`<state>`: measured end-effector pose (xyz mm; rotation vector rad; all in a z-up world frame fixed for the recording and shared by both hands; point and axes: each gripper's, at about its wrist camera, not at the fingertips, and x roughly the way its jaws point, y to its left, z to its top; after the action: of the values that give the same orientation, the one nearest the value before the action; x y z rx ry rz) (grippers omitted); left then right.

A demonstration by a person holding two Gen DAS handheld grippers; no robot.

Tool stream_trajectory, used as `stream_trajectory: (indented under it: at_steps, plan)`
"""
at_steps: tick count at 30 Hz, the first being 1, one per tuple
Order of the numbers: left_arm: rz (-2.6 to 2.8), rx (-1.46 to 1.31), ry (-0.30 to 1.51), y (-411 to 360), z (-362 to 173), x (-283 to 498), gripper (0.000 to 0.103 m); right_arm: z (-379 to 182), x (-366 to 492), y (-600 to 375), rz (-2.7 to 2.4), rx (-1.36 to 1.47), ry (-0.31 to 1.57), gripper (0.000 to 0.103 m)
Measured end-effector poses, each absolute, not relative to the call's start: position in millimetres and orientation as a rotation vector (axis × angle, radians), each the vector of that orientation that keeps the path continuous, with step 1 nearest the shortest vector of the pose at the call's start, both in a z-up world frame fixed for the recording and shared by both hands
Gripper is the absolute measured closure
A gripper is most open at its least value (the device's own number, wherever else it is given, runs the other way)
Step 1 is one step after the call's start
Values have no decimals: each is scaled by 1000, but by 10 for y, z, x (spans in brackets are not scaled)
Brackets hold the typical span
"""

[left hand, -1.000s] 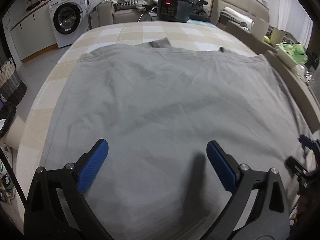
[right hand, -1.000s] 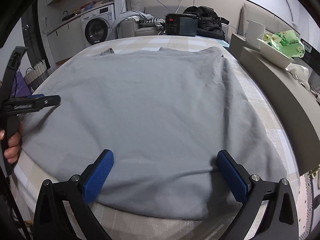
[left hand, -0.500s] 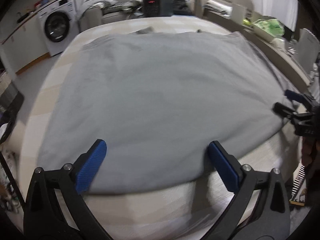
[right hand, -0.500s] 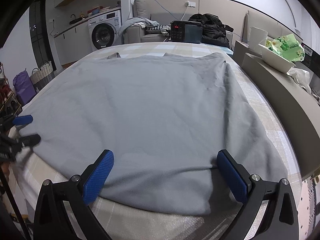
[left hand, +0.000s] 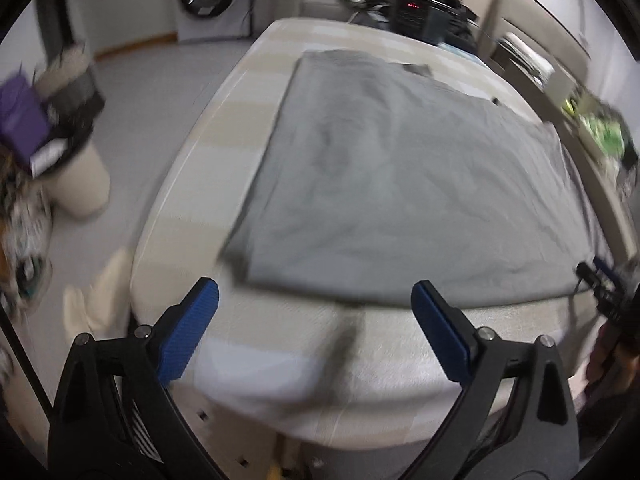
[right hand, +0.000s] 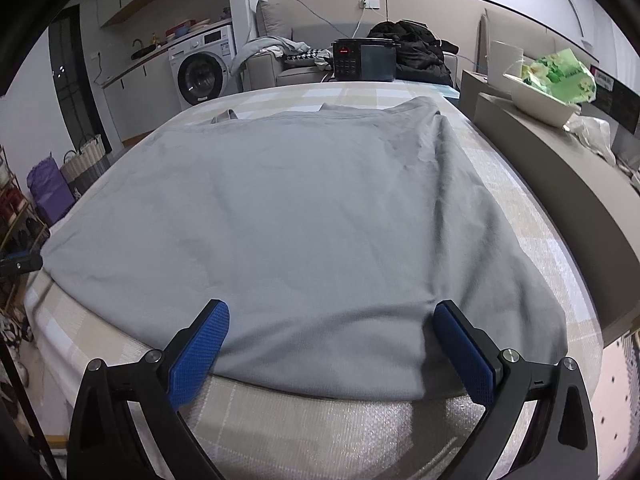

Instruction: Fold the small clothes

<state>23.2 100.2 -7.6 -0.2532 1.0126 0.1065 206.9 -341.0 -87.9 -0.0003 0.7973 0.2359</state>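
Note:
A grey garment [right hand: 304, 216] lies spread flat over the checked beige table [right hand: 304, 420]; it also shows in the left wrist view [left hand: 400, 192]. My left gripper [left hand: 316, 324] is open and empty, off the garment's near left corner, above the table's front edge. My right gripper [right hand: 328, 344] is open and empty, its blue fingers [right hand: 464, 356] straddling the garment's near hem. The right gripper also shows at the far right of the left wrist view [left hand: 600, 280]. The left gripper's tip shows at the left edge of the right wrist view [right hand: 20, 262].
A black appliance with a red display [right hand: 362, 60] stands at the table's far end. A beige ledge [right hand: 560, 192] with a white bowl [right hand: 536, 100] runs along the right. A washing machine [right hand: 202, 72], baskets and a purple bag [right hand: 48, 194] stand on the floor at left.
My left gripper has pulled back and swung left, off the garment to its near left corner; its view is blurred. My right gripper has hardly moved.

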Motion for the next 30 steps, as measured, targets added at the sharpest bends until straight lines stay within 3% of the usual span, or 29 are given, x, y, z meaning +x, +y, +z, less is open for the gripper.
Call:
stream_trajectory:
  at_steps: [6,11,12,13,15,16,17,18,30]
  plan:
    - [59,-451,1021,1264,-197,112,25,-837,2064,-3446,225,35,817,0]
    - [29,-640,971,1449,-235,130,27,-814,2071,-3486,215,80,825,0]
    - [33,-676,963,1484,-250,160,32,-812,2076,-3494,215,88,825,0]
    - [47,-718,948,1530,-265,177,38,-810,2082,-3496,215,96,825,0]
    - [102,-756,933,1587,-295,217,64,-808,2087,-3494,214,101,825,0]
    - [126,-750,935,1598,-300,240,71,-809,2091,-3486,212,101,827,0]
    - [148,-745,943,1604,-317,261,88,-806,2096,-3481,210,98,828,0]
    - [155,-751,944,1613,-333,254,94,-800,2091,-3470,211,93,826,0]
    - [121,-576,798,1354,220,186,99,-551,2013,-2788,427,22,763,0]
